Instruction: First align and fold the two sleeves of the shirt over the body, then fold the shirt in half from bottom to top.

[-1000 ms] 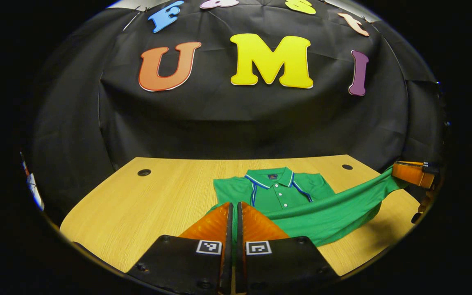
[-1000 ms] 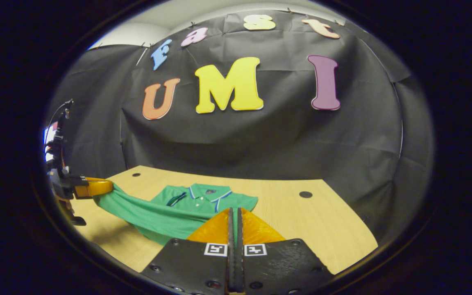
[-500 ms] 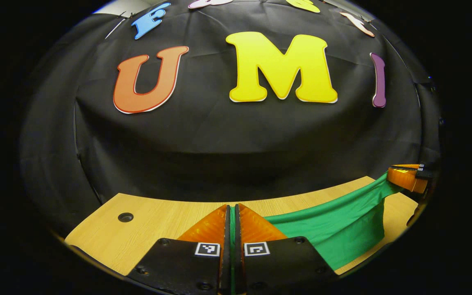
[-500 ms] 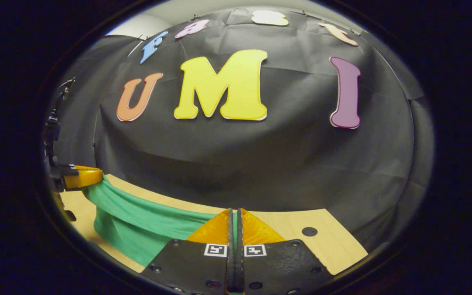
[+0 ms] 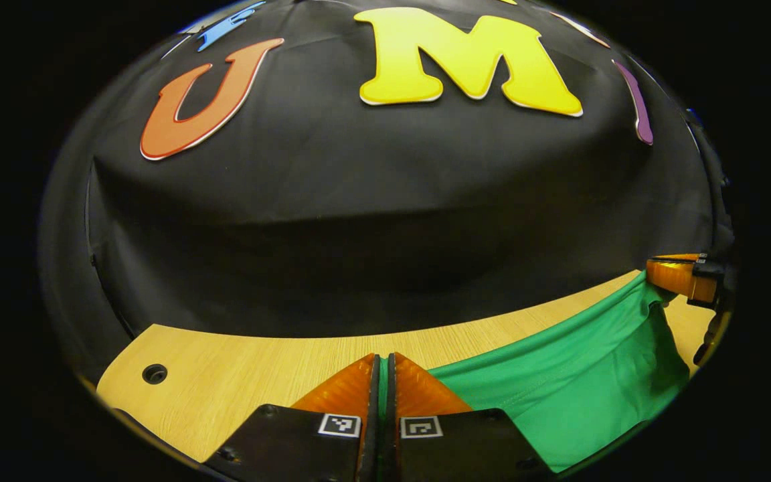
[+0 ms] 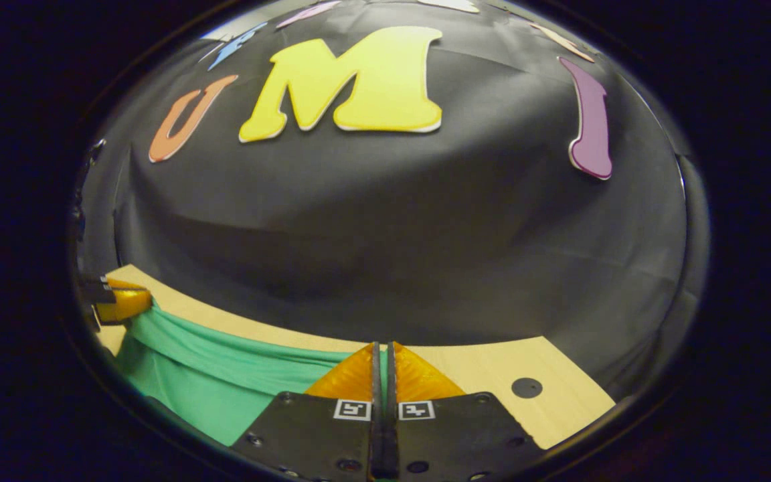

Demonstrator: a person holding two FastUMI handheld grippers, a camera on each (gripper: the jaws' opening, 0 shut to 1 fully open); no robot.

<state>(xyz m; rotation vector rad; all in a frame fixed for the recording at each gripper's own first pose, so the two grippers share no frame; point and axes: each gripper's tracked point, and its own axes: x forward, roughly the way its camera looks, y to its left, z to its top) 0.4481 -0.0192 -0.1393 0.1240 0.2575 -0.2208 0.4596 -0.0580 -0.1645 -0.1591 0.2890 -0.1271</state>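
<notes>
Now the worktop (image 5: 238, 375) is showing less of itself than a second ago: both cameras are sitting lower and nearer the booth's far wall, and the collar and chest, plain a second ago, are now out of sight. Judging by that, the bottom-to-top fold is well under way, with the sleeves apparently already laid over the body.

Across the worktop the green shirt (image 5: 559, 388) is stretching as a raised band of cloth, its hem edge spanning from one pair of tongs to the other.

Nearest, the left tongs (image 5: 381, 375) are staying pinched together on one hem corner, green showing in the slit between them. The right tongs (image 6: 381, 365) are likewise clamping the opposite corner. Lowering both corners evenly onto the shoulders looks like the remaining move.
</notes>
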